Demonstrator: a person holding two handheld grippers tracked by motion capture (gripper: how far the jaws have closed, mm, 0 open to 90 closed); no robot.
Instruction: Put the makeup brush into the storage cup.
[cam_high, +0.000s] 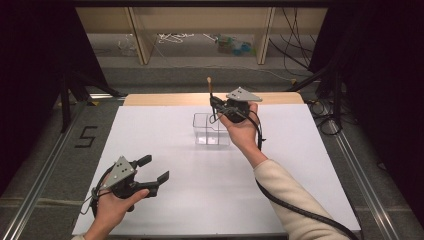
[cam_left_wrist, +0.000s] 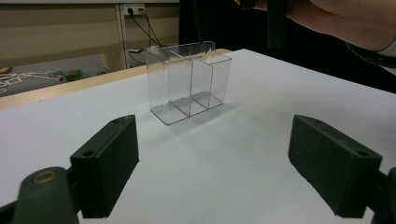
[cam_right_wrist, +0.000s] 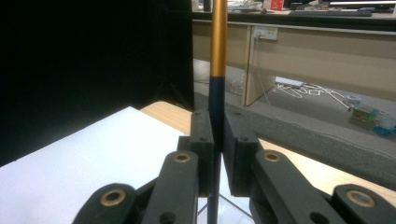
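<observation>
Clear acrylic organizer (cam_high: 211, 131) sits just below the right gripper (cam_high: 216, 106), whose jaws pinch an upright black-and-gold brush handle (cam_right_wrist: 217, 70), apparently ready for lowering straight into a compartment, while the left gripper (cam_high: 152, 169) waits spread and empty, well apart.

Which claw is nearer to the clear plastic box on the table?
Right. The right claw hovers just above the clear box, gripping a stick. The left claw sits open, far toward the person's side.
</observation>
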